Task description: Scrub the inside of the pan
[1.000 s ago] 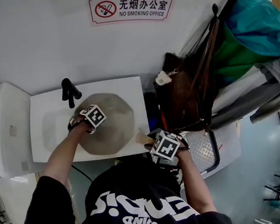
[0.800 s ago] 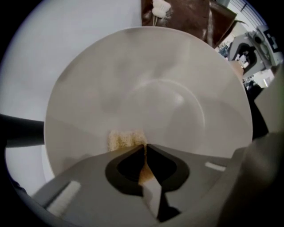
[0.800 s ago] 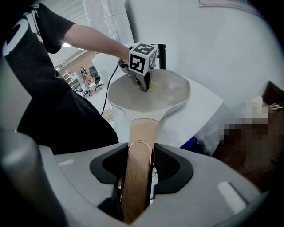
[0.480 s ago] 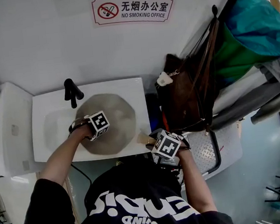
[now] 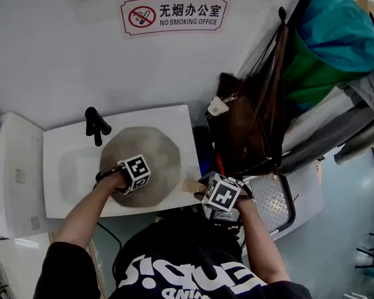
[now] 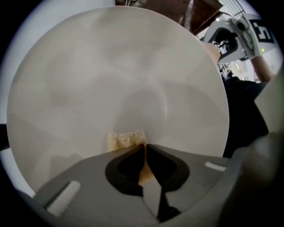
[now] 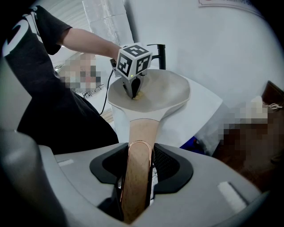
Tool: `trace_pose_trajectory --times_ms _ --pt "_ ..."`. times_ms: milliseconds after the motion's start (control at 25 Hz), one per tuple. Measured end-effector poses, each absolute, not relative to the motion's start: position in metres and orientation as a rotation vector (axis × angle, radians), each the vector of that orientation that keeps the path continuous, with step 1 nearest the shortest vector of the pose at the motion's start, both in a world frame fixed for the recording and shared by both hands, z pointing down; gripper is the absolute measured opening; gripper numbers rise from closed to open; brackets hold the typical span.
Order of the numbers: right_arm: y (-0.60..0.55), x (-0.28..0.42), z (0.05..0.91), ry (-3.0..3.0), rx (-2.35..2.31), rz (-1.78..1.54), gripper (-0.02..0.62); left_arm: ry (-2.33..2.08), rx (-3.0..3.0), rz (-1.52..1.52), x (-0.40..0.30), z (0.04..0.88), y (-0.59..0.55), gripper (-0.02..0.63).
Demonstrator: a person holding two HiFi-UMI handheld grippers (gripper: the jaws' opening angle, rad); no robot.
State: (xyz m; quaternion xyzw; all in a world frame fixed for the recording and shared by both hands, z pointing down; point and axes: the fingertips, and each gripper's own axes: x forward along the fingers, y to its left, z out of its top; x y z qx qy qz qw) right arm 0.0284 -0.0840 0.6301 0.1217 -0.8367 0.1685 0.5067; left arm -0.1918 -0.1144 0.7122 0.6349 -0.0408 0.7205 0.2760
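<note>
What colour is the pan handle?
Pan handle: pale wood with a copper-coloured edge band. Best in the right gripper view.

All three views share the pan (image 5: 157,149): head view steeply from above, left gripper view close inside, right gripper view seemingly farther, along handle (image 7: 143,133).

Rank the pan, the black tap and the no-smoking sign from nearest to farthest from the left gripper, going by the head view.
1. pan: directly beneath the left gripper.
2. black tap: just past the pan's far rim.
3. no-smoking sign: farthest, at the view's top.
</note>
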Motion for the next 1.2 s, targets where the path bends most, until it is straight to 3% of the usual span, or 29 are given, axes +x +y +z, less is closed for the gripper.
trace_pose_trajectory --times_ms 1200 --pt "-0.081 0.032 0.635 -1.989 0.290 0.422 0.172 -0.120 1.900 1.417 -0.071 0.713 -0.125 0.020"
